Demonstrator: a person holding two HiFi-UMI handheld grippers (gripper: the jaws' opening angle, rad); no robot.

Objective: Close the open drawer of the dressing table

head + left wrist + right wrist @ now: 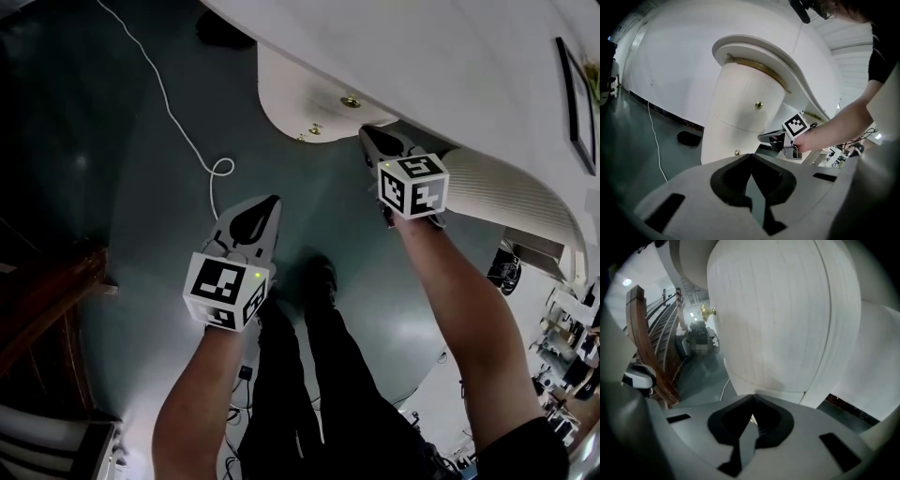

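Drawer [302, 94], its rounded white front jutting under the tabletop [422, 56], is judged rigid and easy-sliding, best pushed flat beside its brass knob [350, 101], with the right gripper [369, 135] held closed and empty just before it, the left gripper [271, 202] closed, empty, farther back.

Smooth white-painted dressing table [743, 117], brass knob [759, 105], glossy floor [112, 244]

A dark green floor [122, 187] shines with a pale spot of light. A white cable [178, 122] trails across it. Brown wooden furniture [47, 309] stands left of the cable, and a white wall [670, 75] rises behind it.
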